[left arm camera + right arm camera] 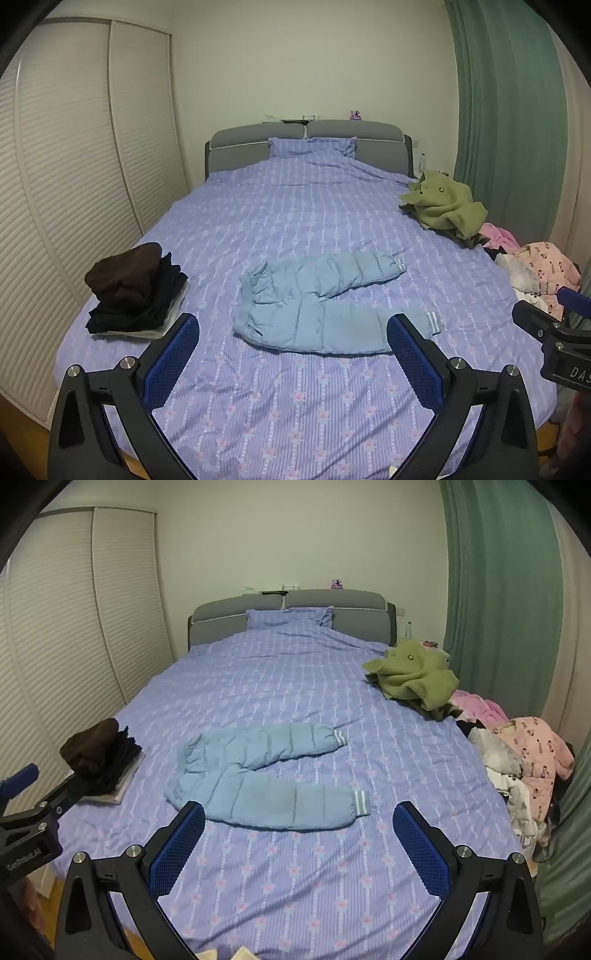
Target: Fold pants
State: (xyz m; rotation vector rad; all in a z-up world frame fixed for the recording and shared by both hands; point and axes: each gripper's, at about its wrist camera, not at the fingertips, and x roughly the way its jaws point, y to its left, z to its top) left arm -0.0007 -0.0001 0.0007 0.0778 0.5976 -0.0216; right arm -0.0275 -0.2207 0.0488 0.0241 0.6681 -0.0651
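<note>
Light blue padded pants (325,299) lie flat on the purple bed (295,206), waist to the left, both legs spread toward the right with striped cuffs. They also show in the right wrist view (266,775). My left gripper (293,325) is open and empty, held above the bed's near part in front of the pants. My right gripper (299,812) is open and empty, also short of the pants. The right gripper shows at the right edge of the left wrist view (554,325).
A stack of folded dark clothes (133,291) sits on the bed's left side. A green garment (443,206) and a heap of pink and white clothes (535,273) lie along the right edge. Wardrobe doors (74,184) stand left, a green curtain (509,110) right.
</note>
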